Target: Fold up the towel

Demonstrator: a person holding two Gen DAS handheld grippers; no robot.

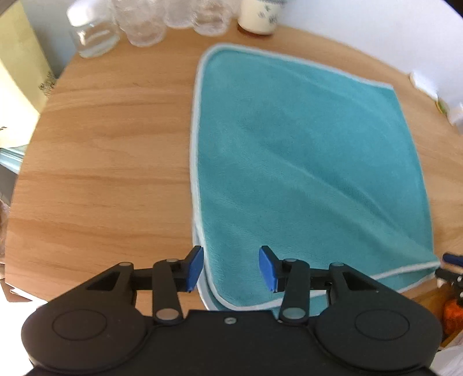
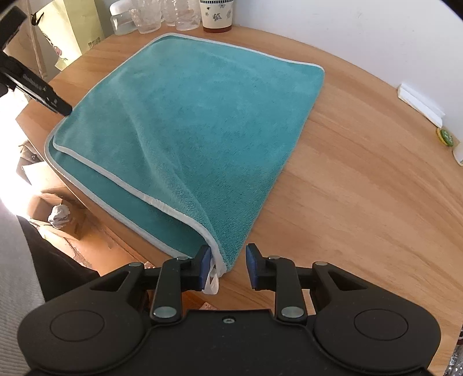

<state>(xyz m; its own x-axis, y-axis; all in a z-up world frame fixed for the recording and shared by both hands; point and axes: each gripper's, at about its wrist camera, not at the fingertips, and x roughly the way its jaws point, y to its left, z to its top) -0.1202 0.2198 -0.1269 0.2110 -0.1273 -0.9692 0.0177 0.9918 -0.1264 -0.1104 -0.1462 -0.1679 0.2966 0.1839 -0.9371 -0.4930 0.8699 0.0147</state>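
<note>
A teal towel [image 1: 303, 162] with pale edging lies folded double on the round wooden table [image 1: 110, 150]. My left gripper [image 1: 231, 270] is open and hovers at the towel's near left corner, blue pads either side of the stacked hems. In the right wrist view the towel [image 2: 202, 115] runs away from me. Its near right corner, with a white tag [image 2: 213, 279], sits between the fingers of my open right gripper [image 2: 228, 267], against the left pad. The top layer lifts slightly there. A black part of the other tool [image 2: 43, 94] shows at the towel's far left edge.
Several glass jars [image 1: 139, 20] and a flowered ceramic cup [image 2: 216, 14] stand at the table's far edge. A paper bag [image 2: 75, 34] is beyond the left side. A white box [image 2: 419, 102] and a small green item [image 2: 445, 136] lie right. Cardboard boxes [image 2: 52, 211] sit on the floor.
</note>
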